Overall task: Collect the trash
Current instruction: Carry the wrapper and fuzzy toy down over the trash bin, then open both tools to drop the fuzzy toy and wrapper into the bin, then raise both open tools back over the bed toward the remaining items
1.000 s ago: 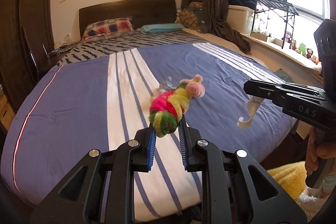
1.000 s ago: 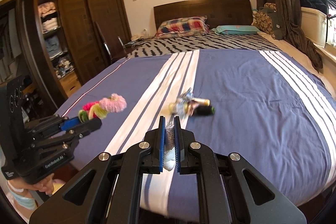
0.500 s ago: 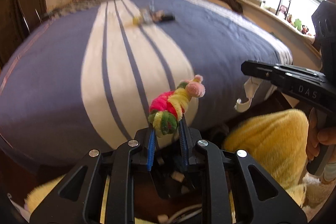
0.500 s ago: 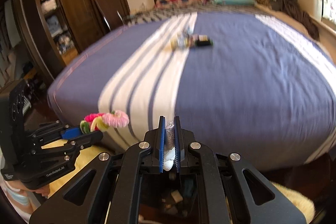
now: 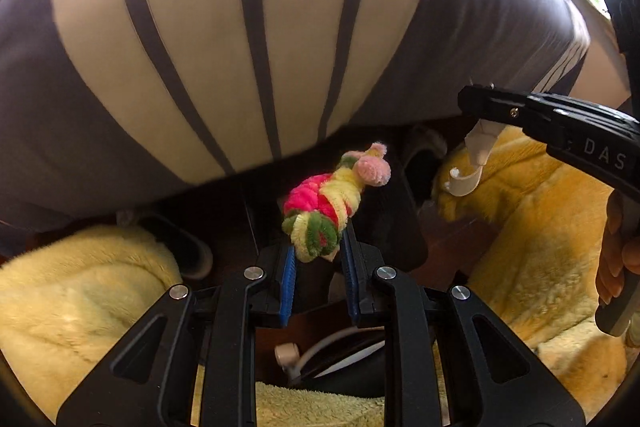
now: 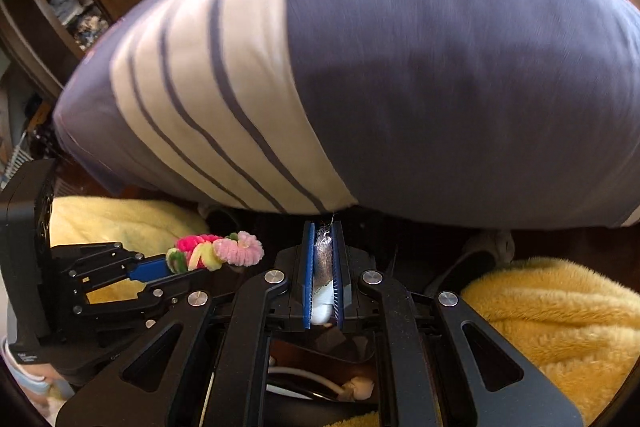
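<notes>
We are clenching left gripper (image 5: pixel 318 261) on fuzzy pink-yellow-green chenille bundle (image 5: pixel 328 203), right gripper (image 6: pixel 323 277) on crinkled silver-white wrapper (image 6: pixel 323 267); aiming both low, near striped blue-white bed (image 5: pixel 240 27) edge; releasing only above bin, none visible.

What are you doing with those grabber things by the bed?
A person is collecting trash with a gripper in each hand. The left gripper is shut on a fuzzy bundle of pink, yellow and green pipe cleaners. The right gripper is shut on a crumpled white wrapper. Both point down past the edge of the striped bed, above the floor.
</notes>
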Action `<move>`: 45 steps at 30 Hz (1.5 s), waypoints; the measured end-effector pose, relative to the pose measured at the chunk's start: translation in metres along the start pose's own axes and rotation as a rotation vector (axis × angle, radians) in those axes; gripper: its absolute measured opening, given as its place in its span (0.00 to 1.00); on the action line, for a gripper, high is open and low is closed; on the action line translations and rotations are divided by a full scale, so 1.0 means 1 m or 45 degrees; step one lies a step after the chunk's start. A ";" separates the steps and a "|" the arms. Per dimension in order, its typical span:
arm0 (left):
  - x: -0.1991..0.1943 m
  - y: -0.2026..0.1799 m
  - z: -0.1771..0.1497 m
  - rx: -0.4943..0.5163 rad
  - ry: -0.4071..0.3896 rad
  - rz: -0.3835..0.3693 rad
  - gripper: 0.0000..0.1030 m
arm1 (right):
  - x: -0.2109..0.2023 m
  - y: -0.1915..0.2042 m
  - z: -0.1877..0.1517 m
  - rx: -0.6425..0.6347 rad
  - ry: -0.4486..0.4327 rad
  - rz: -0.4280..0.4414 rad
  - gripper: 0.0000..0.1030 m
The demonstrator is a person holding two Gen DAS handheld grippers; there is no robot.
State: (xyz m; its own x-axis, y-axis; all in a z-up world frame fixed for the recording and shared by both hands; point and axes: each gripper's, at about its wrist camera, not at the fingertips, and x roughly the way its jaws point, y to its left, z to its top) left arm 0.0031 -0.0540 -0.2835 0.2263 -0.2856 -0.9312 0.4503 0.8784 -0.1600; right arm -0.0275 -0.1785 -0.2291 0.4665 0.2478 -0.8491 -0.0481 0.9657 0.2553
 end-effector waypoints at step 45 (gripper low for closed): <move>-0.128 0.031 0.101 -0.008 -0.417 0.166 0.92 | -0.084 -0.007 0.120 -0.031 -0.356 -0.142 0.96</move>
State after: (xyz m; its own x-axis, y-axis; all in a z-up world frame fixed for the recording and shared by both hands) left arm 0.0752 -0.0291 -0.1362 0.5468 -0.2778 -0.7898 0.3941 0.9177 -0.0499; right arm 0.0400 -0.2160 -0.1038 0.6951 0.1126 -0.7101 -0.0030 0.9881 0.1537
